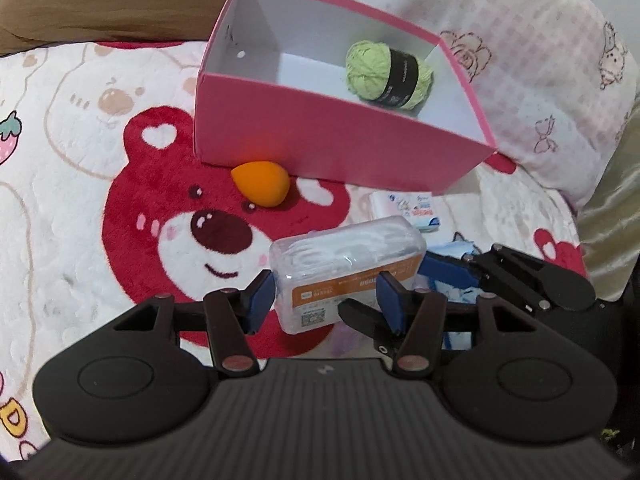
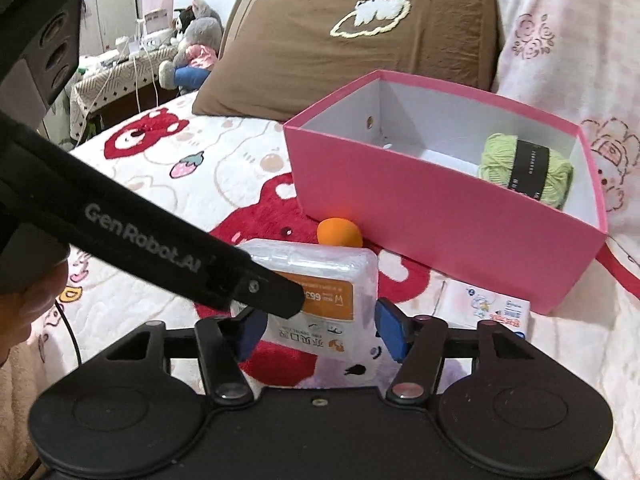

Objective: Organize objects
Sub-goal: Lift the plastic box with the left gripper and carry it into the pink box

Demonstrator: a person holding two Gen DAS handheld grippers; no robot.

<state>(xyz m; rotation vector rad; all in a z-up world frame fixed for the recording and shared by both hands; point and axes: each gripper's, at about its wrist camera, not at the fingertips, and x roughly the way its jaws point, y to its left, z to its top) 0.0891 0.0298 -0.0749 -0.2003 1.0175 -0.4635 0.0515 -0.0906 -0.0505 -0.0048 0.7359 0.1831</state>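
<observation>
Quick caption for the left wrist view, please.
Left gripper grips clear plastic box before pink box holding green yarn.

"Gen Robot.AI" in grey letters along the black arm of the left gripper [image 2: 256, 296], upside-down "663" on the orange label of the clear plastic box [image 2: 320, 292], other print too small to read

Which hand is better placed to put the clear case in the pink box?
Probably the left gripper: its jaws grip the clear case, and the pink box's free end, away from the yarn, lies straight ahead.
</observation>
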